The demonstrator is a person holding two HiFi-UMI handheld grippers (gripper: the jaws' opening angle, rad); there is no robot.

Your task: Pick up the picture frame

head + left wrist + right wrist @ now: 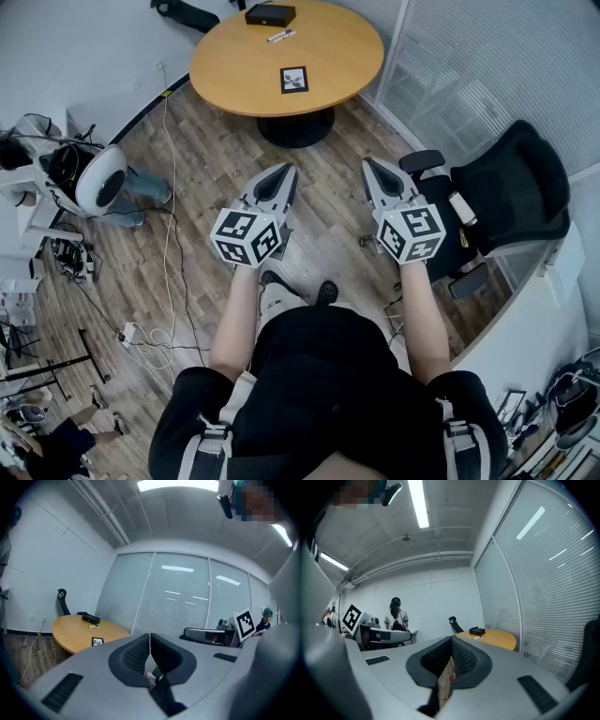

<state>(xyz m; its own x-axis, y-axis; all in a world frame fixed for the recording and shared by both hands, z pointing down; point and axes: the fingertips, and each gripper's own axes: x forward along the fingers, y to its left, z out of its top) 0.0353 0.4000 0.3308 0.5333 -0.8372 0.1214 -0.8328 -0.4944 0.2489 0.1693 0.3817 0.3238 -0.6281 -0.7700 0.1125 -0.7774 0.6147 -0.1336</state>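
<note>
Both grey hand-held grippers, left and right, are closed and empty, well short of the round wooden table. The small black picture frame lies flat by the table's near edge. This looks like the approach step: the next move calls for closing in on the table and opening a gripper.

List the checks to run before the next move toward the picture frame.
1. Frame visible, flat on table, uncovered: ok.
2. Left gripper empty: ok, shut on nothing.
3. Right gripper empty: ok, shut on nothing.
4. Jaws open for a grasp: not ok, both shut.
5. Grippers near frame: not ok, both well short of the table.
6. Chair out of the way: ok, off to the right.
</note>
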